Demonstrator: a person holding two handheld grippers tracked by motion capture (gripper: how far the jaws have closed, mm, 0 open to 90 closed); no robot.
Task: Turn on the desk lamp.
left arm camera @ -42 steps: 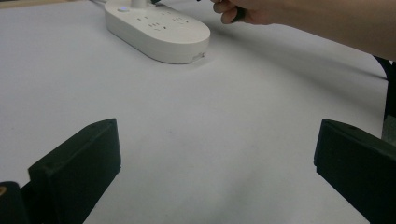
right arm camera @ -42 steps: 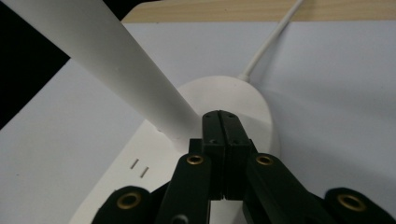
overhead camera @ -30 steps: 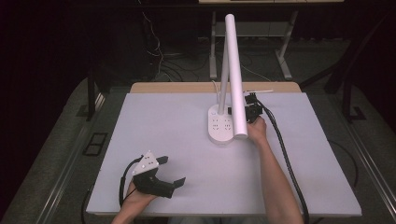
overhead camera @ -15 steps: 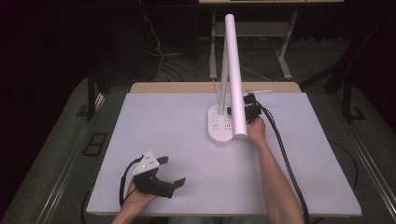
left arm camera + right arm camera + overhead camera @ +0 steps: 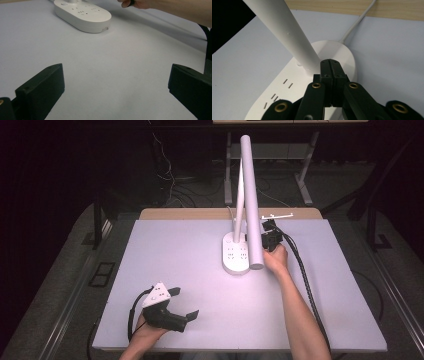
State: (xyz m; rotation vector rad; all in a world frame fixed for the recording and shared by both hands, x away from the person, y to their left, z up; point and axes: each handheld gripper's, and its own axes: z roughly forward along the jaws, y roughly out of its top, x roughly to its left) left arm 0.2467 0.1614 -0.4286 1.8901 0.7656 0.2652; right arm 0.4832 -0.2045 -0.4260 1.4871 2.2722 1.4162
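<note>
My right gripper (image 5: pixel 331 67) has its jaws pressed flat together, nothing between them, tips poised over the round end of the lamp base (image 5: pixel 287 85), just beside the foot of the lamp post (image 5: pixel 284 32). From the high view the right gripper (image 5: pixel 270 236) sits at the far side of the lamp base (image 5: pixel 236 257), which stands a little right of centre toward the back of the table (image 5: pixel 175 260). The lamp head (image 5: pixel 251 195) reaches out over the base toward me. I judge I am about to press a switch on the base with the closed tips; the switch itself is hidden by my jaws.

My left gripper (image 5: pixel 172 312) rests near the front left corner, jaws wide apart and holding nothing, well apart from the base (image 5: pixel 82 15).

Risks, as I judge them:
- The tips are close to the post. If I come down off target I hit the post or bare plastic, and nothing switches.
- A push angled sideways could slide the base across the smooth table; nothing steadies it, since my left gripper is far off.
- The lamp is tall, so a knock on the post could rock or tip it.
- The white cord (image 5: pixel 358 23) runs off the back edge; any drag on the base pulls it taut.
- The base carries socket slots (image 5: pixel 287 83); tips wandering there would scrape them.
</note>
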